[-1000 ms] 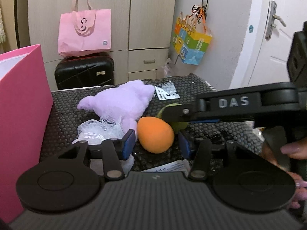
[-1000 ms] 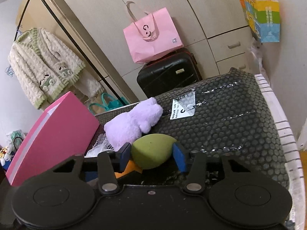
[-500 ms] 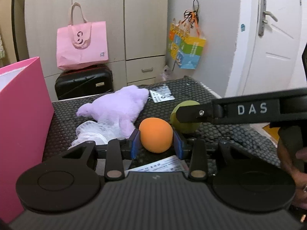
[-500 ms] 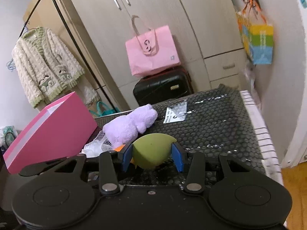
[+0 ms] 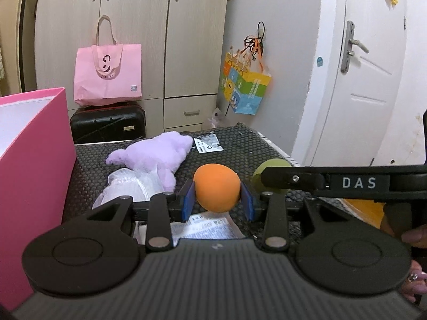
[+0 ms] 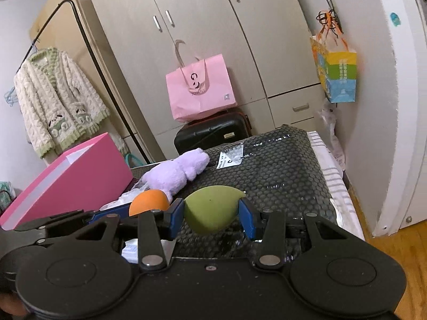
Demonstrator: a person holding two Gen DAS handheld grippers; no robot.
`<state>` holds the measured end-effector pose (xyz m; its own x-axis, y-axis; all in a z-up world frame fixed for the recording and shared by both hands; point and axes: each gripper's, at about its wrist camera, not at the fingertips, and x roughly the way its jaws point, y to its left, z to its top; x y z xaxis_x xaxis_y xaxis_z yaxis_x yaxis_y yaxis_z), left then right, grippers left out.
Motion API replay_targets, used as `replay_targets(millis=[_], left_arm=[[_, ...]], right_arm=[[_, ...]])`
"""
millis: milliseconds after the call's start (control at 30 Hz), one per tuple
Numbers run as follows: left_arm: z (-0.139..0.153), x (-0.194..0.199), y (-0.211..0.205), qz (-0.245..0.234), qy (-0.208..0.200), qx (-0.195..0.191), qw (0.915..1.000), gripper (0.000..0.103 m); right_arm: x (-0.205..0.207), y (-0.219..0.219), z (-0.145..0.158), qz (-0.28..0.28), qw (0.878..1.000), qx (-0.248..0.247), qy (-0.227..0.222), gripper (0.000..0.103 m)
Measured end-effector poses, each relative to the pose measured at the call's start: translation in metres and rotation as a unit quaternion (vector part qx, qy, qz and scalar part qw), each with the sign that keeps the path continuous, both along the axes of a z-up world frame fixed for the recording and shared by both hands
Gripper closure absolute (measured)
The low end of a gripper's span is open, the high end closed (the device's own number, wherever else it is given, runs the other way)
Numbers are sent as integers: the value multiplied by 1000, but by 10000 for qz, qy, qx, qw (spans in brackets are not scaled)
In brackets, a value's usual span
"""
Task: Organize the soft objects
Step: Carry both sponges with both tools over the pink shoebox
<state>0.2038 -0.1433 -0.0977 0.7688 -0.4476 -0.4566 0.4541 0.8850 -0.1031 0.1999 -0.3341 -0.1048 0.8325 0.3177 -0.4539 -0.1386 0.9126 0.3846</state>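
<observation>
1. We see the left hand-held gripper (image 5: 216, 200) clamped on an orange soft ball (image 5: 216, 186), its blue pads pressing both sides; the jaws have just been closing onto it. The ball sits low in the middle of the left wrist frame, lifted clear of the tabletop (image 5: 240, 146).
2. We see the right hand-held gripper (image 6: 212, 217) gripping a green soft egg-shaped piece (image 6: 210, 210), pads against its flanks, at the lower centre of the right wrist frame.
3. In the right wrist view the orange ball (image 6: 149, 202) appears just left of the green piece, with the other tool's arm below it.
4. The tabletop (image 6: 280, 176) is covered in black bubble wrap with a honeycomb look, shiny in places; a white label (image 6: 229, 157) lies on it toward the back.
5. A purple plush toy (image 5: 157, 154) lies on the wrap at centre left of the frame, touching a white mesh bundle (image 5: 128, 184) in front of it.
6. A pink box (image 5: 32, 160) stands open at the left edge of the frame.
7. Printed paper (image 5: 202, 226) lies beneath the left tool's jaws.
8. Behind, we see a beige wardrobe (image 5: 133, 26), a black suitcase (image 5: 106, 125) with a pink tote bag (image 5: 106, 74) on top, a colourful bag (image 5: 245, 90) hanging on the wall, and a white door (image 5: 373, 80) at right.
9. In the upper left of the right wrist frame a fluffy cream cardigan (image 6: 58, 101) hangs from a black rail.
</observation>
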Motion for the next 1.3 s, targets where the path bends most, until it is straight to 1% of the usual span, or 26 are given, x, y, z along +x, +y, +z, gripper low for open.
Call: replay_targets(millis=[200, 300, 367, 433, 533, 667, 867, 967, 1067, 1200, 1300], left_arm=[[10, -21, 6, -124, -119, -1, 9999, 67], [18, -32, 11, -174, -131, -71, 9997, 67], [22, -41, 15, -208, -202, -41, 9996, 67], [25, -50, 18, -267, -200, 1, 9994, 67], [28, -61, 24, -458, -107, -64, 9989, 67], [31, -78, 34, -614, -65, -126, 9980, 67], [35, -102, 52, -586, 71, -109, 9982, 67], [36, -115, 64, -627, 75, -88, 9980, 67], [37, -126, 78, -660, 119, 37, 9977, 67], [40, -140, 102, -680, 234, 114, 9973, 67], [44, -156, 119, -585, 61, 266, 9979, 67]], right_arm=[[-25, 1, 7, -153, 9998, -47, -108, 53], [-40, 6, 13, -157, 9991, -340, -194, 53], [-49, 7, 15, -152, 9982, -544, -179, 53], [-56, 5, 17, -168, 9982, -546, -182, 53], [-71, 12, 20, -156, 9975, -639, -249, 53], [-90, 22, 25, -41, 9969, -724, -300, 53], [-113, 35, 32, 61, 9967, -792, -189, 53], [-126, 42, 33, 116, 9965, -804, -171, 53], [-135, 50, 34, 290, 9965, -768, -144, 53], [-147, 67, 38, 505, 9954, -799, -130, 53], [-156, 76, 43, 772, 9939, -758, -190, 53]])
